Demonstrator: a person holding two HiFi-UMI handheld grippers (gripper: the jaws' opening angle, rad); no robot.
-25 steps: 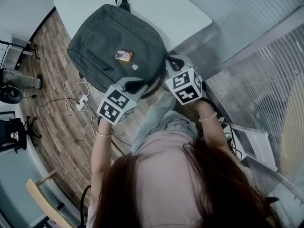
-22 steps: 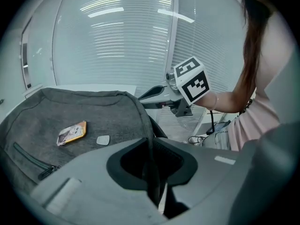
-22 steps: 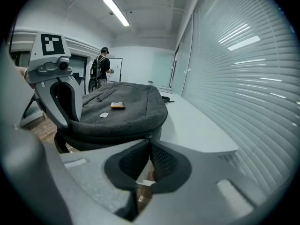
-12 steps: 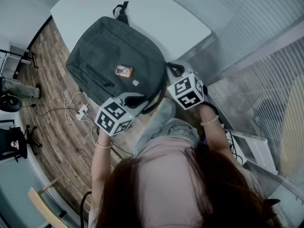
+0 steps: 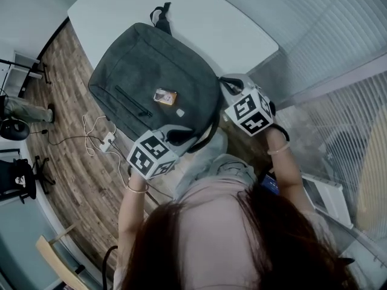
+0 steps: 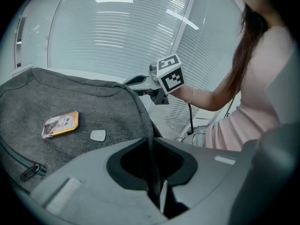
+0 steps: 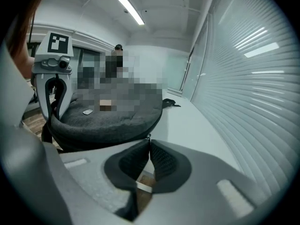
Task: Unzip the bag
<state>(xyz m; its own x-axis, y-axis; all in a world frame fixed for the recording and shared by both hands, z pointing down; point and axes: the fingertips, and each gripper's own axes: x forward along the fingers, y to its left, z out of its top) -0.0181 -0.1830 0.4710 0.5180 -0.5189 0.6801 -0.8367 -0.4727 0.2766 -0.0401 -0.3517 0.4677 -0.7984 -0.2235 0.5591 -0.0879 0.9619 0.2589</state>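
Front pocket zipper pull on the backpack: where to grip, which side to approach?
Grip the small pull tab at the near end of the pocket zipper. Come from above, jaws straddling its thin edges: it lies flat on the backpack's upward-facing panel, so a side approach would likely snag fabric.

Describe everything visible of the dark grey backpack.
The dark grey fabric backpack lies flat, front up, on the white table, its near end overhanging the edge. A black carry handle is at the far end; a slanted pocket zip, an orange-edged tag and a small pale patch mark the front. The left gripper clamps its near rim; the right gripper pinches what looks like a small zip pull at its corner.
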